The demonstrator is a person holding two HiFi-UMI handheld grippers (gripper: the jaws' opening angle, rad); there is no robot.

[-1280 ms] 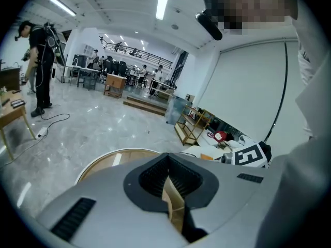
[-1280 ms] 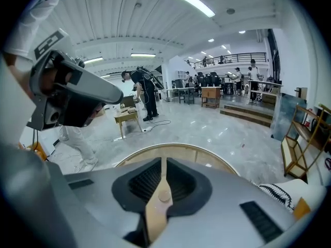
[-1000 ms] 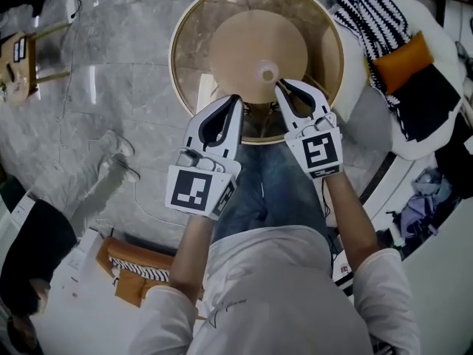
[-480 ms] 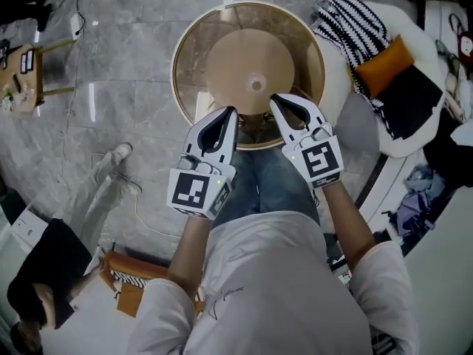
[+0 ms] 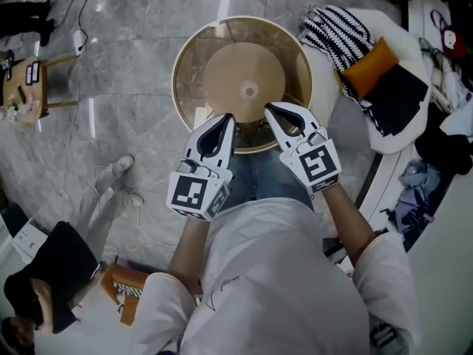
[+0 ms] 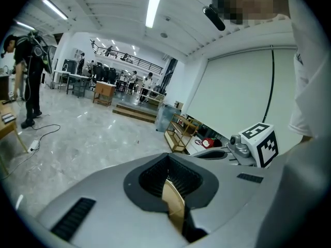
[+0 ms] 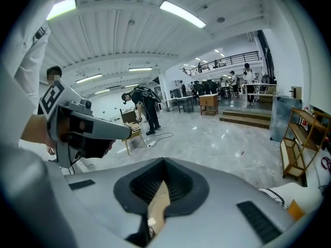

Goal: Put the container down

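Container (image 5: 229,72) rim is pinched by closed fingers (image 6: 103,190) of the left gripper (image 5: 228,117) and right gripper (image 5: 270,108), both angled downward.

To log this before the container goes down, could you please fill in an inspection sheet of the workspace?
Surface: grey marble floor, glossy.
Job's things: round tan container, nothing seen inside.
Clutter: striped cloth and orange cushion, right; wooden stool, left.
Grippers: left gripper and right gripper each shut on the container's near rim.
Cables: cable with a white plug block, upper left.
Surroundings: bystander's shoes on the floor, left.
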